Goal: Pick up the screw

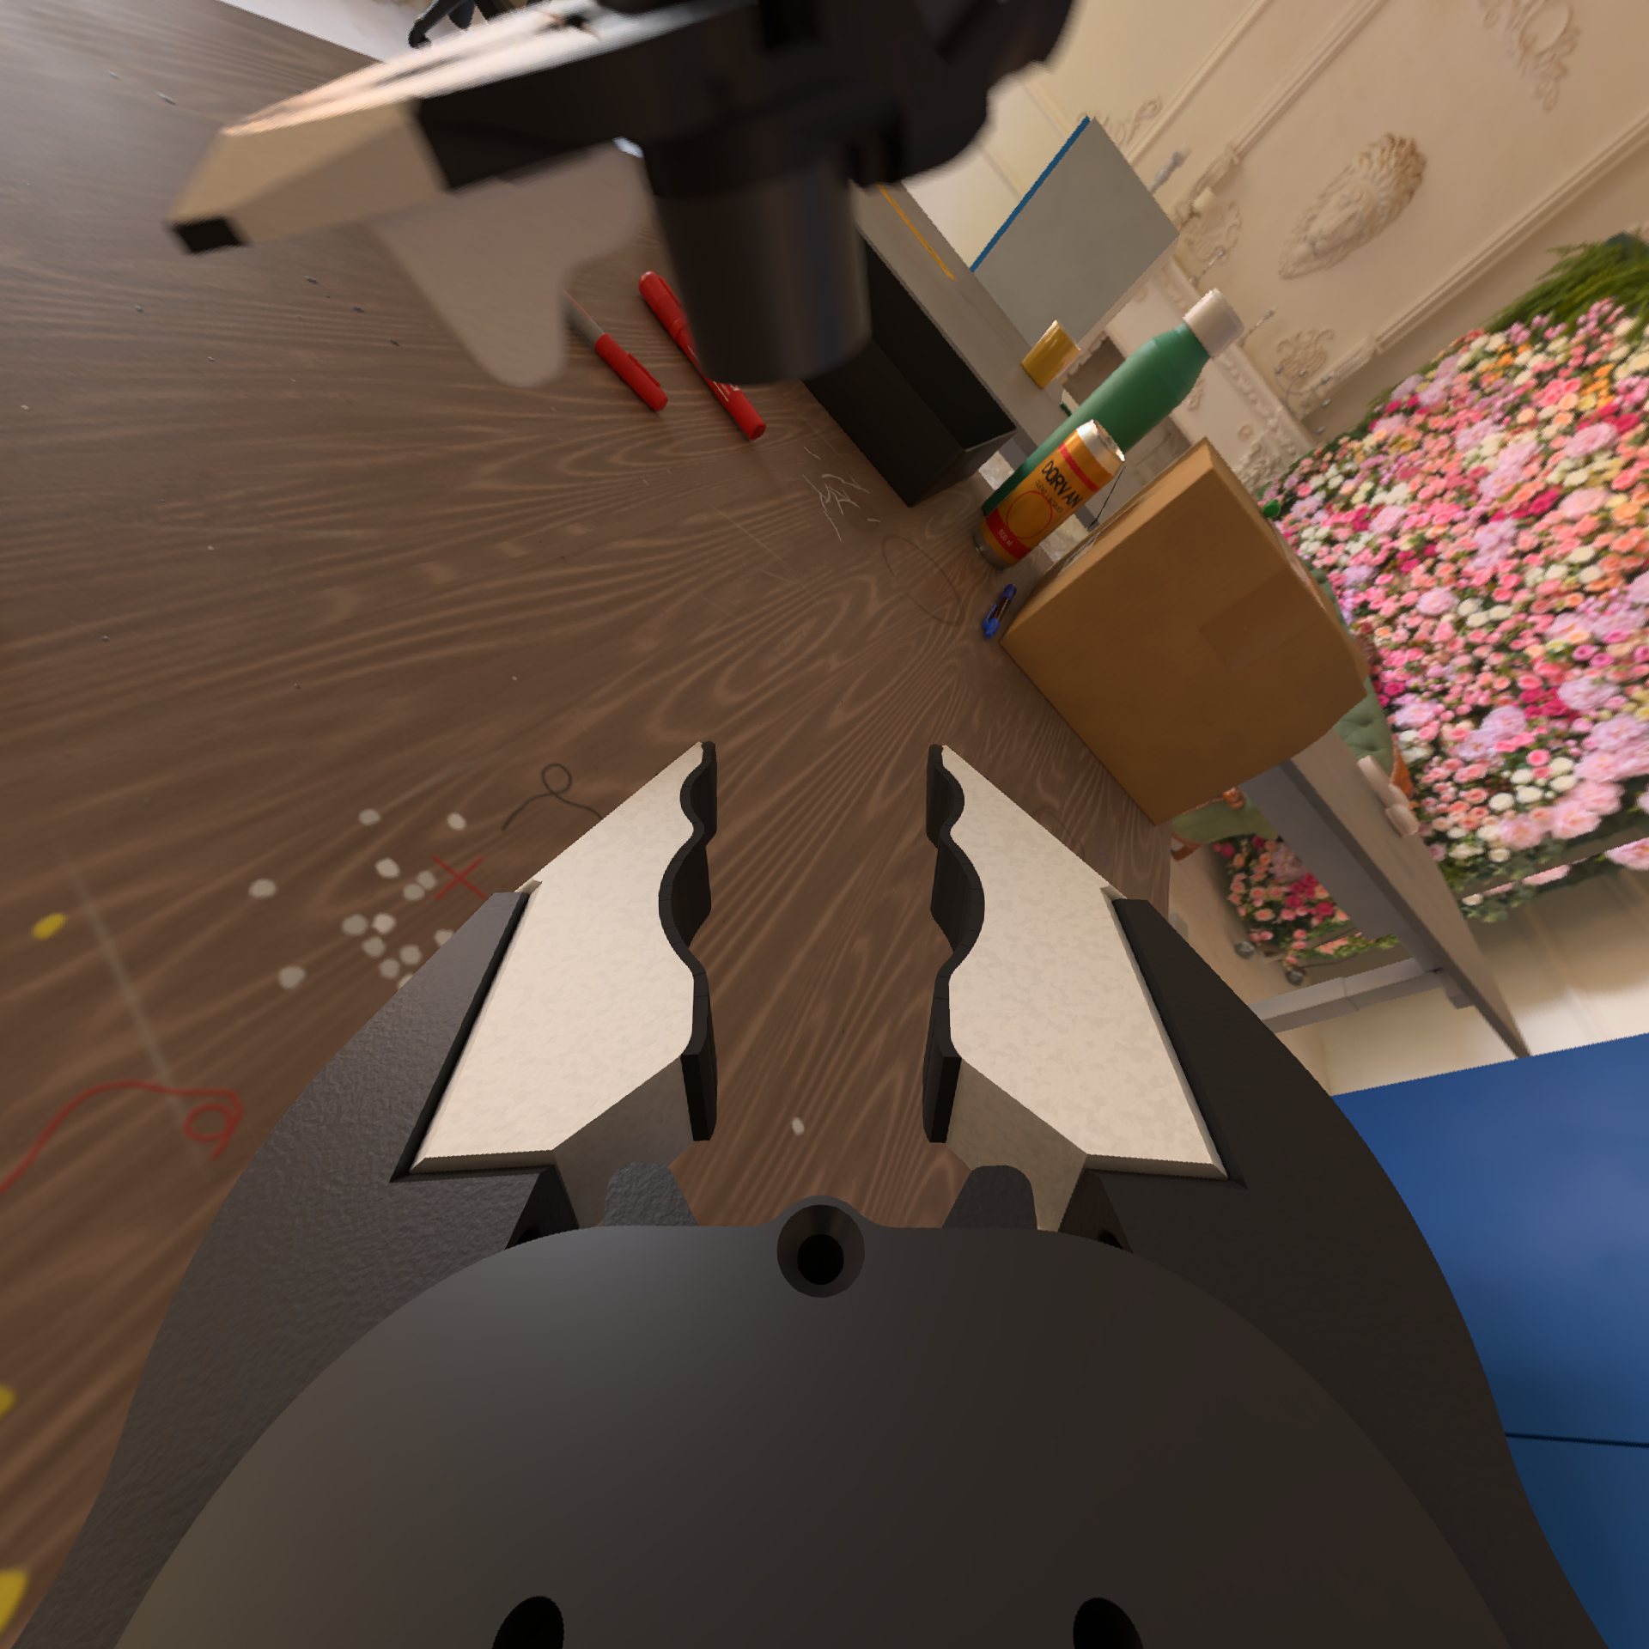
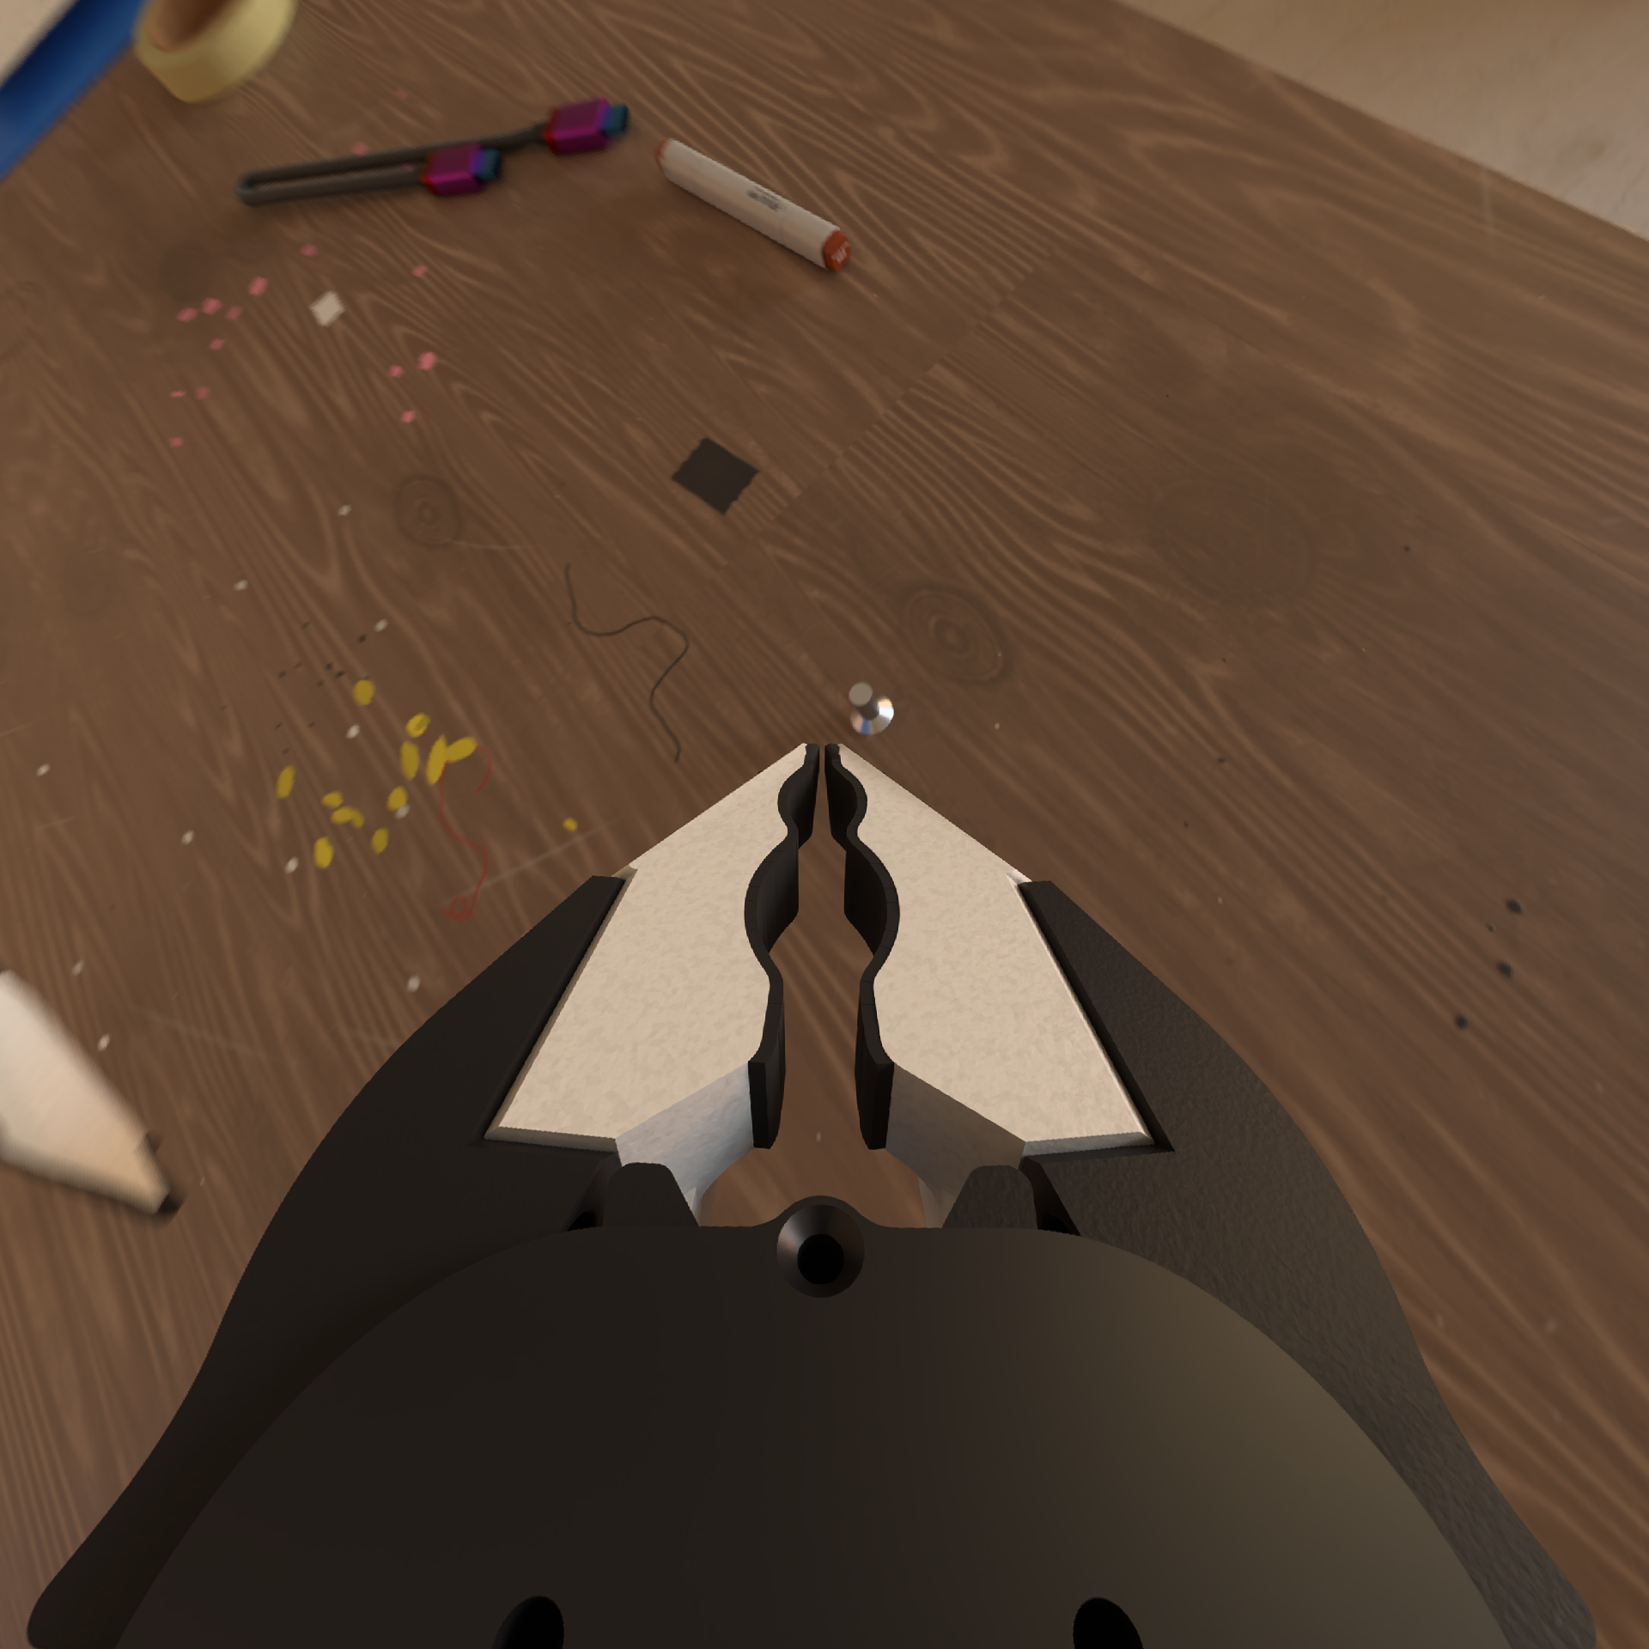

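While your right hand-held gripper (image 2: 819, 749) is hovering with fingers pressed together and empty, the screw (image 2: 868, 711) is sitting on the tabletop (image 2: 1160, 535) at its one o'clock, untouched; your left hand-held gripper (image 1: 819, 749) is gaping apart.

table (image 2: 1160, 446): brown woodgrain | on it: screw (image 2: 868, 711), white marker (image 2: 754, 203), tape roll (image 2: 214, 40), cardboard box (image 1: 1187, 633)

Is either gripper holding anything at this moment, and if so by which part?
Nothing is held. The right gripper is shut on nothing, the screw lying just beyond its tips on the table. The left gripper is open and empty.
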Motion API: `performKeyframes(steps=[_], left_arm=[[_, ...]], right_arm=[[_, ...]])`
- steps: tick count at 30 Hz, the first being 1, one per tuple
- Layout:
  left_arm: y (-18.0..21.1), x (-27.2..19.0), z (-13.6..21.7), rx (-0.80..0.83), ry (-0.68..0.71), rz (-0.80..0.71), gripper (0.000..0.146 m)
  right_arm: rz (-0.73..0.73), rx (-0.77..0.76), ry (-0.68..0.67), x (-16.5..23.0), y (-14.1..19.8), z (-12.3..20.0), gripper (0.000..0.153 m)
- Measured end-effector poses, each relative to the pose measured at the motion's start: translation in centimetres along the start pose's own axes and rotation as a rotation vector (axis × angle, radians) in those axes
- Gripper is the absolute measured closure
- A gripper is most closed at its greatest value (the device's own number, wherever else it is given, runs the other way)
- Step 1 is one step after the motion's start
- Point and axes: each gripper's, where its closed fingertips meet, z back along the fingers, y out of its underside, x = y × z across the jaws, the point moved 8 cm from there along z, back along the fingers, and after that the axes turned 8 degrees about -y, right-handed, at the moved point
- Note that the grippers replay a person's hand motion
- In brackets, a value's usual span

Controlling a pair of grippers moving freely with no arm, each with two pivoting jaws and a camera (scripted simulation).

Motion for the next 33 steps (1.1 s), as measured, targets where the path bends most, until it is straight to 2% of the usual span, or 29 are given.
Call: performKeyframes(steps=[2, 7, 8, 9, 10, 11, 14, 17, 19, 22, 24, 26, 30, 33], left_arm=[[0.6, -0.6, 0.6, 0.002, -0.011, -0.026, 0.1], [1.8, -1.2, 1.6, -0.002, -0.065, -0.07, 0.1], [2.0, -1.1, 1.9, -0.001, -0.072, -0.071, 0.1], [2.1, -1.0, 2.2, -0.001, -0.079, -0.073, 0.1], [2.3, -0.9, 2.5, 0.0, -0.091, -0.079, 0.1], [2.4, -0.7, 2.8, 0.002, -0.106, -0.088, 0.1], [2.8, -0.3, 3.9, 0.012, -0.142, -0.109, 0.1], [3.0, -0.3, 4.8, 0.002, -0.15, -0.114, 0.1], [3.2, -0.3, 5.4, 0.003, -0.15, -0.117, 0.101], [3.6, -0.3, 6.0, 0.016, -0.156, -0.133, 0.101], [3.8, -0.3, 6.4, 0.022, -0.153, -0.14, 0.101], [3.9, -0.2, 6.6, 0.026, -0.145, -0.142, 0.101], [3.7, 0.1, 7.1, 0.033, -0.144, -0.151, 0.101], [3.4, 0.6, 7.5, 0.024, -0.167, -0.151, 0.101]], right_arm=[[-0.034, 0.054, 0.042, -0.7, -0.8, -1.9, 0.151], [-0.065, 0.189, 0.317, -4.1, -0.6, -3.7, 0.15], [-0.057, 0.208, 0.348, -4.3, -0.6, -3.8, 0.144], [-0.048, 0.205, 0.361, -4.2, -0.8, -3.9, 0.132], [-0.028, 0.178, 0.354, -3.9, -1.2, -4.1, 0.122], [-0.001, 0.141, 0.314, -3.3, -1.5, -4.4, 0.118], [0.01, 0.144, 0.085, -2.7, -1.7, -7.0, 0.115], [0.016, 0.273, 0.088, -3.6, -0.9, -9.7, 0.097], [0.065, 0.273, 0.141, -3.6, -0.5, -10.2, 0.094], [0.147, 0.276, 0.184, -2.7, 0.2, -10.3, 0.1], [0.164, 0.262, 0.172, -2.1, 0.8, -10.0, 0.117], [0.196, 0.245, 0.168, -1.6, 1.4, -9.8, 0.143], [0.267, 0.21, 0.21, 0.5, 2.5, -7.5, 0.145], [0.25, 0.099, 0.127, 4.1, 3.1, -3.9, 0.145]])
